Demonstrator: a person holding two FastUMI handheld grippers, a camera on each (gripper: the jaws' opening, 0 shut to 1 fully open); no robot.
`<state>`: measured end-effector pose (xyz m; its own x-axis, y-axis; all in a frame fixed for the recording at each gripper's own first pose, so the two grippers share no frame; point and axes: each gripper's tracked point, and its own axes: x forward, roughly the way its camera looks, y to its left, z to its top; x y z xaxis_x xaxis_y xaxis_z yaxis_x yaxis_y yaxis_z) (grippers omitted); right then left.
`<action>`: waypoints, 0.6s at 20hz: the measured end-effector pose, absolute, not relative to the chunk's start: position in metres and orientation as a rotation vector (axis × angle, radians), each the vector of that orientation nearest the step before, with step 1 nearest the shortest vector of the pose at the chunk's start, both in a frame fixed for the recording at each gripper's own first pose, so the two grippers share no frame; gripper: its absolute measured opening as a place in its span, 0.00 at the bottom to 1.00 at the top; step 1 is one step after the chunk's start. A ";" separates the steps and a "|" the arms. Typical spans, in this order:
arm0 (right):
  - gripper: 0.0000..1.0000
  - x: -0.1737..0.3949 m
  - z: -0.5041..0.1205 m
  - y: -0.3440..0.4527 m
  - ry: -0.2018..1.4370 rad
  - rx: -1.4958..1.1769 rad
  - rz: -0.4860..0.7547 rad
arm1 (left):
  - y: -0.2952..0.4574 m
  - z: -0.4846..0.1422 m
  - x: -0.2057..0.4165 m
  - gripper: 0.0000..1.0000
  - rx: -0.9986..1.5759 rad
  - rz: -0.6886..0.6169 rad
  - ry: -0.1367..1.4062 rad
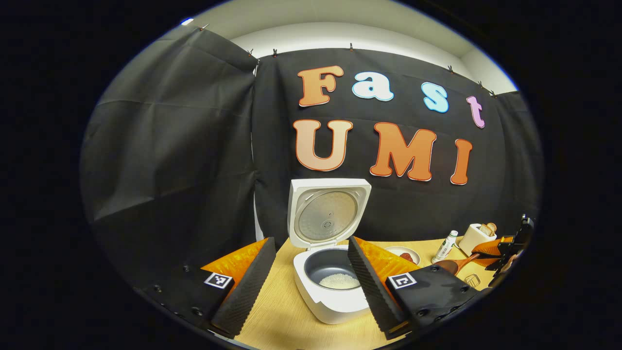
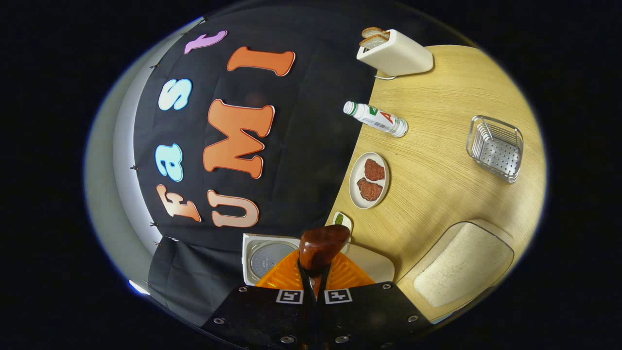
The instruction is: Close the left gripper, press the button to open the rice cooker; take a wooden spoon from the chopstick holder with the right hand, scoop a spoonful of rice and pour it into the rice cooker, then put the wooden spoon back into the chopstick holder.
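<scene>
The white rice cooker (image 1: 335, 301) stands with its lid (image 1: 328, 214) raised, and a little white rice (image 1: 338, 280) lies in its dark pot. My left gripper (image 1: 311, 287) is open in front of the cooker, touching nothing. At the far right my right gripper (image 1: 510, 245) holds the wooden spoon (image 1: 454, 265), bowl pointing toward the cooker. In the right gripper view, my right gripper (image 2: 315, 281) is shut on the spoon (image 2: 320, 248) handle. The bowl hovers by the cooker lid (image 2: 267, 260); I cannot tell whether it carries rice. The metal wire holder (image 2: 495, 148) stands farther off.
A tray of rice (image 2: 461, 265) sits near the table's edge. A plate with two brown pieces (image 2: 370, 180), a small dish (image 2: 341, 220), a bottle (image 2: 376, 118) and a toaster (image 2: 396, 53) with bread line the back of the wooden table (image 2: 437, 194).
</scene>
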<state>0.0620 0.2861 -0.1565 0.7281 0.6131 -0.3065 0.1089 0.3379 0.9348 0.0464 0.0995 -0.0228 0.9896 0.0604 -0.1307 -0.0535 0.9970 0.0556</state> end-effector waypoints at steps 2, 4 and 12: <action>0.02 0.070 -0.151 0.302 0.719 1.203 0.376 | 0.100 -0.028 0.050 1.00 0.050 0.055 0.146; 0.02 0.081 -0.146 0.318 0.718 1.194 0.391 | 0.101 -0.030 0.055 1.00 0.048 0.051 0.151; 0.01 0.125 -0.120 0.390 0.697 1.117 0.465 | 0.111 -0.034 0.067 1.00 0.044 0.054 0.165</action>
<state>0.1247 0.3897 -0.1204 0.7023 0.6578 -0.2721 0.0024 0.3800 0.9250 0.0666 0.1113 -0.0340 0.9850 0.0577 -0.1625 -0.0505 0.9976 0.0481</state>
